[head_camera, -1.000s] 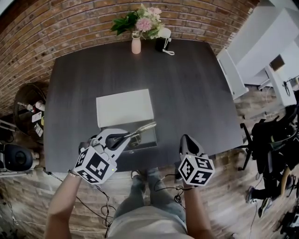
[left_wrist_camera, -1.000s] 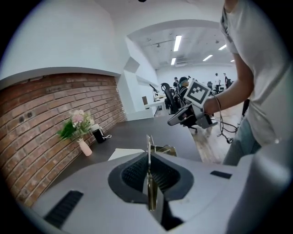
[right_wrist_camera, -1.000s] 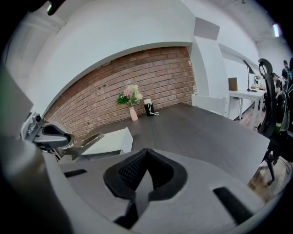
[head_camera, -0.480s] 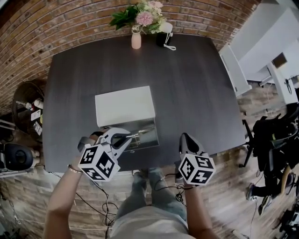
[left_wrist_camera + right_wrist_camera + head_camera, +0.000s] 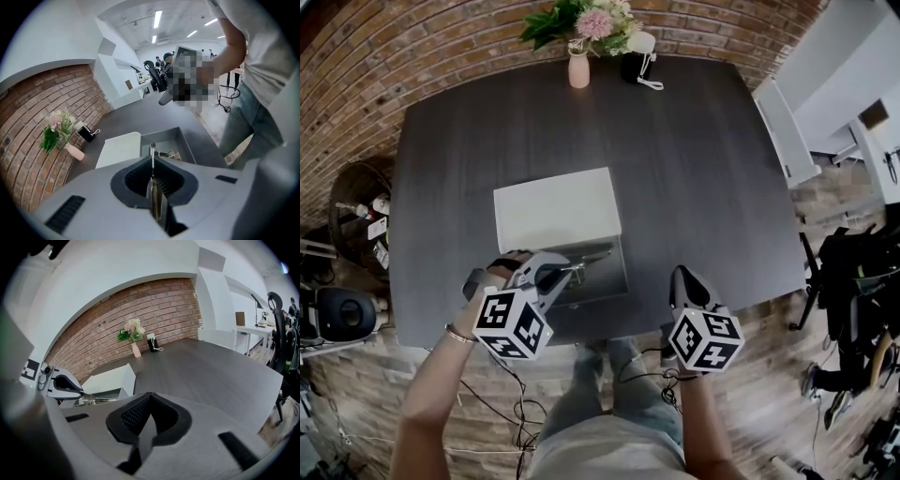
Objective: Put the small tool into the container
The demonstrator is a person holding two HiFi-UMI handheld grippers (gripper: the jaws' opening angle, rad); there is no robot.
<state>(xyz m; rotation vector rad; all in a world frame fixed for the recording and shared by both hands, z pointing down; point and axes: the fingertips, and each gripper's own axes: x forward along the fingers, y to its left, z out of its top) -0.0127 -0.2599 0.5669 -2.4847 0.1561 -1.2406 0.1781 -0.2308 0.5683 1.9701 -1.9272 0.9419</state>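
Lowered my left gripper [image 5: 555, 275] a touch since a second ago. Its jaws were clamped tight on the small tool [image 5: 586, 260], which poked out over the open container [image 5: 622, 277] beside the white lid [image 5: 555, 208]. My right gripper [image 5: 685, 278] hung closed and empty near the table [image 5: 703, 187] edge.

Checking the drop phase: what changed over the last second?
The left gripper tipped down, bringing the tool from angled above the container down toward its open part. The tool is still clamped, not released. The right gripper stayed shut, empty and in place. The lid did not move.
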